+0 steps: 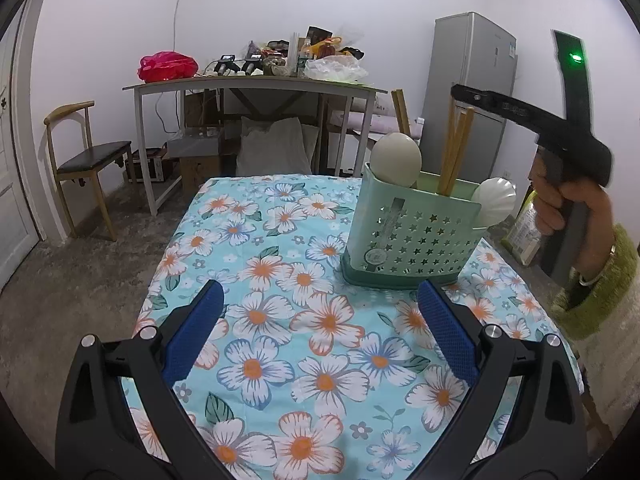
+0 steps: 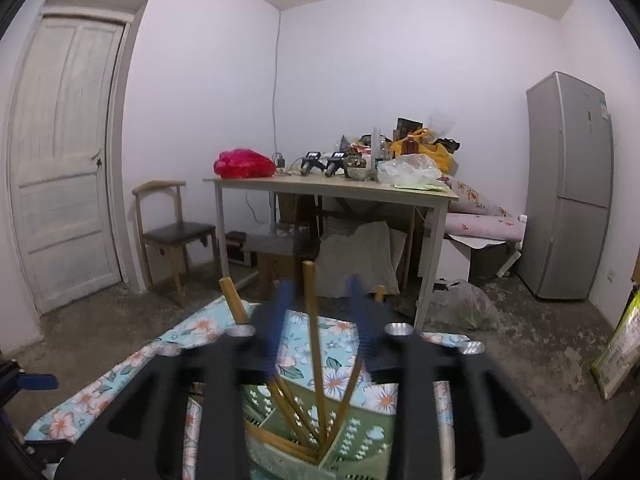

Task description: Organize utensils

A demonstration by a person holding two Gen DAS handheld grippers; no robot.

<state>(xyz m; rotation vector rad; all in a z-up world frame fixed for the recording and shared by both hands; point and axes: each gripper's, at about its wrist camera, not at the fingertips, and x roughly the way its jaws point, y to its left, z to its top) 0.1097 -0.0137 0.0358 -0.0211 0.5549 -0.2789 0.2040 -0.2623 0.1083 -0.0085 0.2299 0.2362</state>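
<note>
A pale green utensil holder [image 1: 408, 236] with star-shaped holes stands on the floral tablecloth [image 1: 280, 240]. Wooden chopsticks [image 1: 456, 148] and two white spoons [image 1: 396, 156] stick up out of it. My left gripper [image 1: 320, 292] hangs open over the cloth, just in front of the holder and to its left, with nothing between its blue pads. A hand holds my right gripper [image 1: 464, 94] above the holder. In the right wrist view its blurred blue pads stand apart around one upright chopstick [image 2: 311, 320] without pressing it; the gripper [image 2: 320, 292] looks down into the holder [image 2: 360, 432].
A hand in a green sleeve [image 1: 600, 300] holds the right gripper at the table's right side. Beyond the table are a cluttered desk [image 1: 256, 84], a wooden chair [image 1: 88, 156], a grey fridge [image 1: 468, 100] and a white door [image 2: 68, 140].
</note>
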